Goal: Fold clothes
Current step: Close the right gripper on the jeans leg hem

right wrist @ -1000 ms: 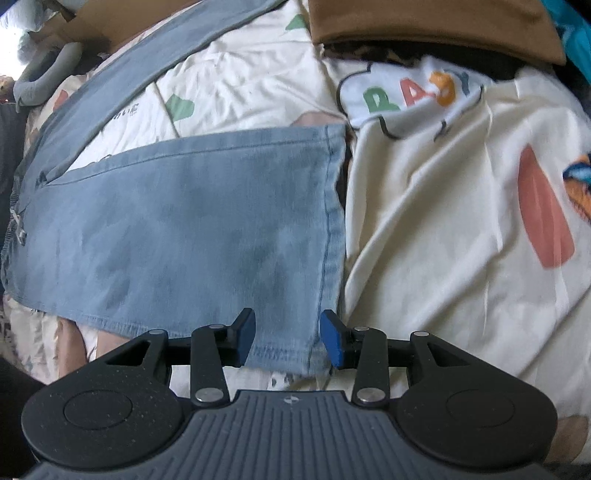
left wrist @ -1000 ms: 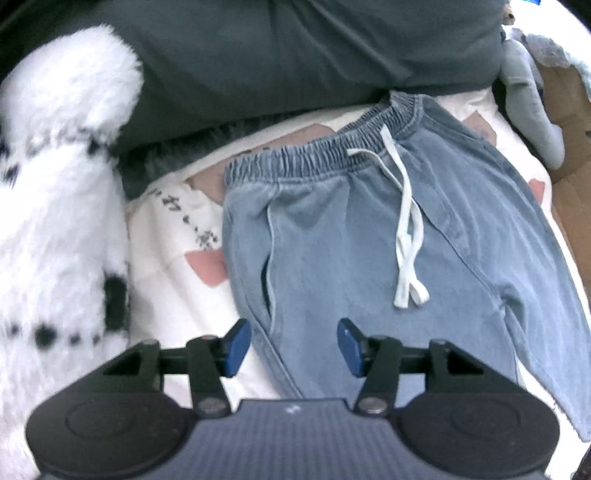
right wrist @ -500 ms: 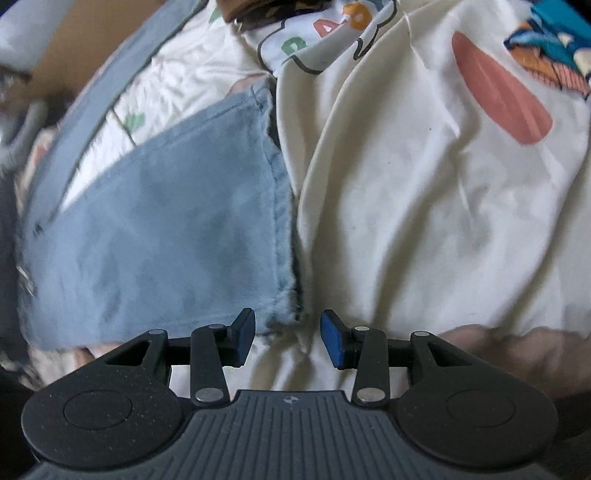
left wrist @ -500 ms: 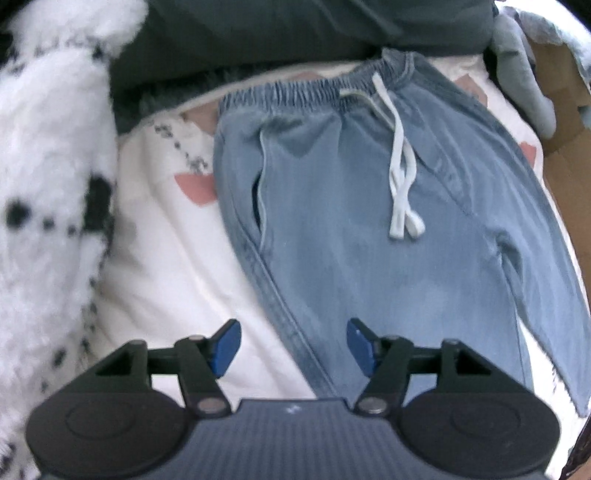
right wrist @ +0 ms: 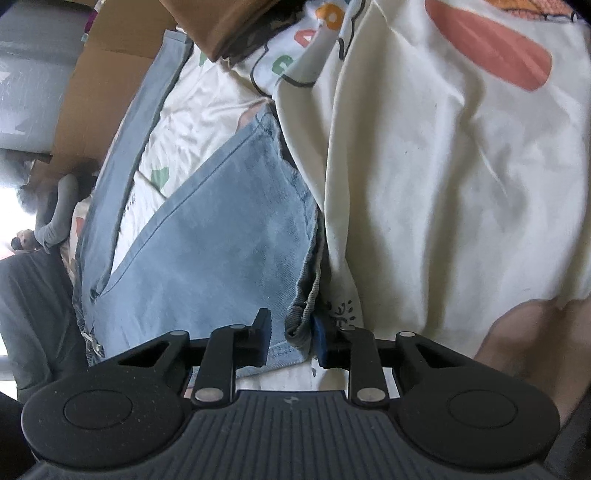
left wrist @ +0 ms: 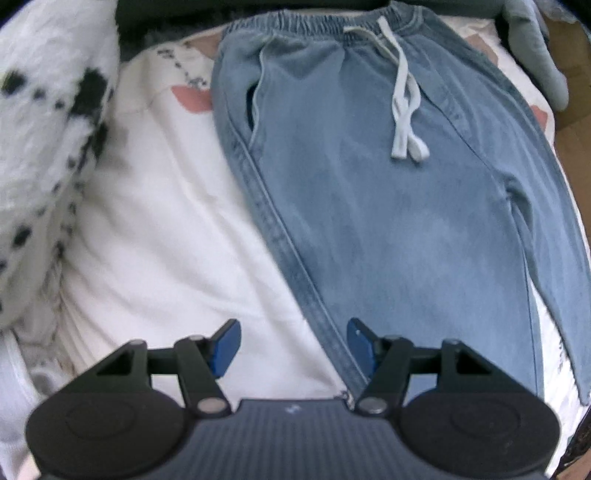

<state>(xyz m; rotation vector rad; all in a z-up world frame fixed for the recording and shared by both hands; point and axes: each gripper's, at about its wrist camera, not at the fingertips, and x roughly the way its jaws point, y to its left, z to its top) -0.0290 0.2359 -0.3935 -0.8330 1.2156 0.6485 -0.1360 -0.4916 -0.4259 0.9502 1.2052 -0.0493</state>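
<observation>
Denim trousers point(left wrist: 399, 206) lie spread flat on a cream printed bed sheet point(left wrist: 177, 229), waistband point(left wrist: 317, 27) at the far end, white drawstring point(left wrist: 404, 92) trailing down the front. Their long axis runs from the waistband toward the left gripper point(left wrist: 293, 347), slanting to the right as it nears, with the legs parted.

In the right wrist view, one leg's hem point(right wrist: 303, 295) sits between the jaws of the right gripper point(right wrist: 290, 338). Those jaws stand apart with a gap left on the inner side; the rolled hem corner touches the blue pad on the outer side. No clamp is made.

The left gripper hovers over the side seam point(left wrist: 295, 266) of the trousers, jaws wide apart, nothing held.

Judgement: the step in hand is taking hold of the hem corner. The next move calls for closing the right jaws squarely on that corner, catching both layers, since limp denim can slip out of a shallow bite.

Left of the trousers lies a white spotted plush point(left wrist: 40, 110). A cream printed garment point(right wrist: 443, 166) lies against the hem on the outer side.
</observation>
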